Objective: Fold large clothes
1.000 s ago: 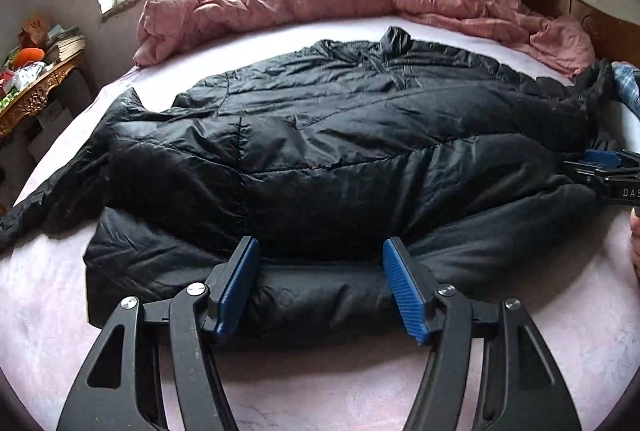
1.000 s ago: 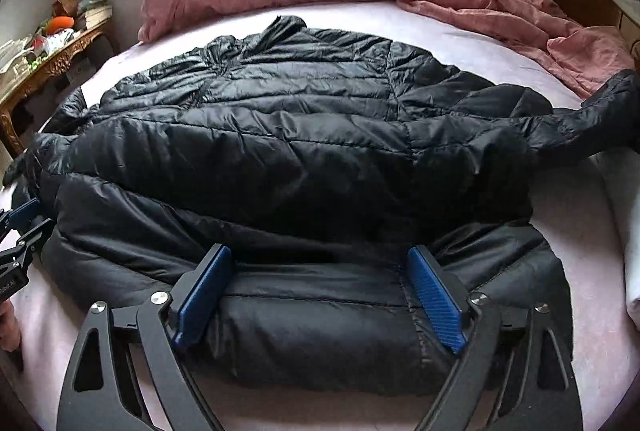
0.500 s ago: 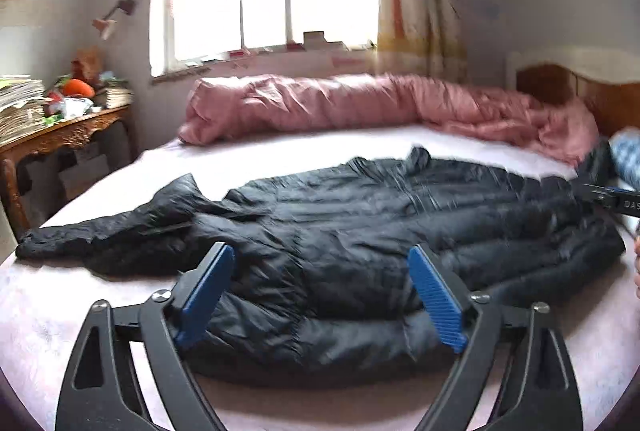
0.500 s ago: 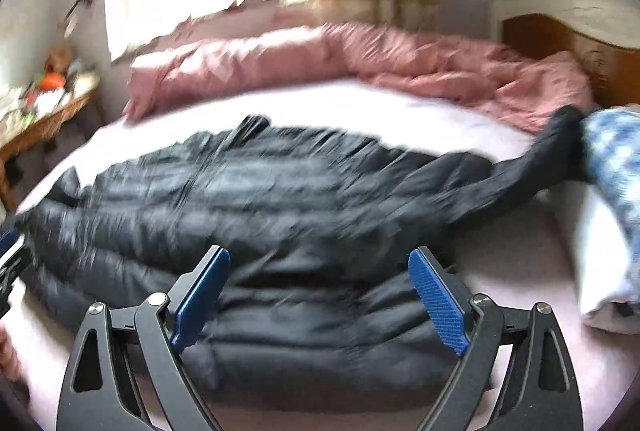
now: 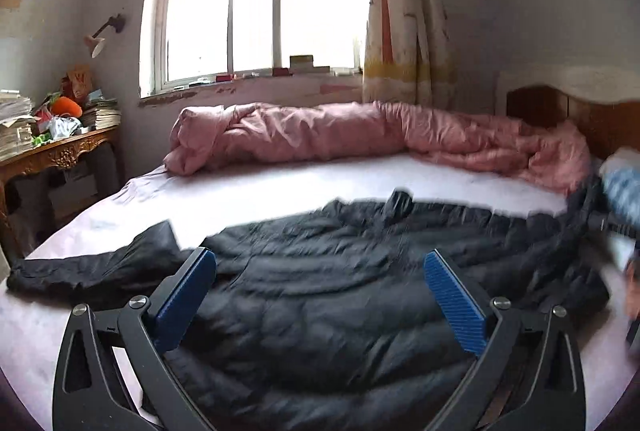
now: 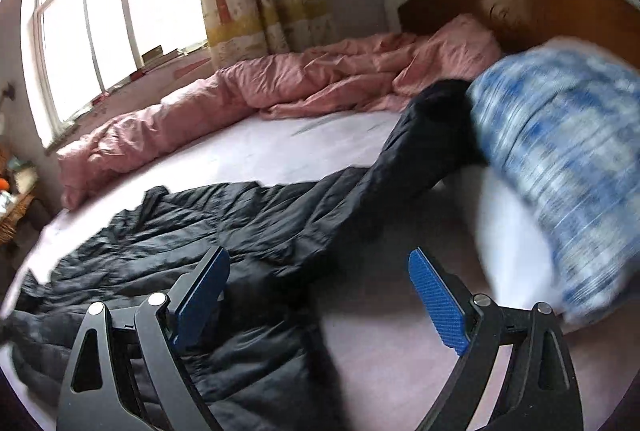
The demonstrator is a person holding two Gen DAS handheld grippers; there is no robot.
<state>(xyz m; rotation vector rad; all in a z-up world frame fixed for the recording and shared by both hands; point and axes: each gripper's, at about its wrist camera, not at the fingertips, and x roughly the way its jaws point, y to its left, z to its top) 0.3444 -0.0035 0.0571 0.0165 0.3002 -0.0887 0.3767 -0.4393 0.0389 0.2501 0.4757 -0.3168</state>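
Note:
A black quilted jacket point(image 5: 360, 295) lies spread across the pale pink bed sheet point(image 5: 280, 191), its lower edge folded up. One sleeve point(image 5: 80, 275) stretches left. The other sleeve point(image 6: 408, 147) runs up to the right, against a blue-and-white checked bundle point(image 6: 560, 167). My left gripper point(image 5: 319, 257) hovers over the jacket's near edge, its jaws opening wide, with no cloth pressed between the blue pads point(image 5: 188, 291). My right gripper point(image 6: 319, 255) stands open above the jacket's right side, holding nothing.
A rolled pink quilt point(image 5: 340, 135) lies along the far side of the bed under the window point(image 5: 260, 3). A carved wooden side table point(image 5: 52, 155) piled with papers stands at the left. A wooden headboard point(image 6: 560, 15) and a patterned curtain point(image 5: 400, 31) are at the right.
Both grippers have risen off the jacket's folded lower edge and tilted up. The left jaws have spread wider. The right gripper has swung right, towards the sleeve and the checked bundle.

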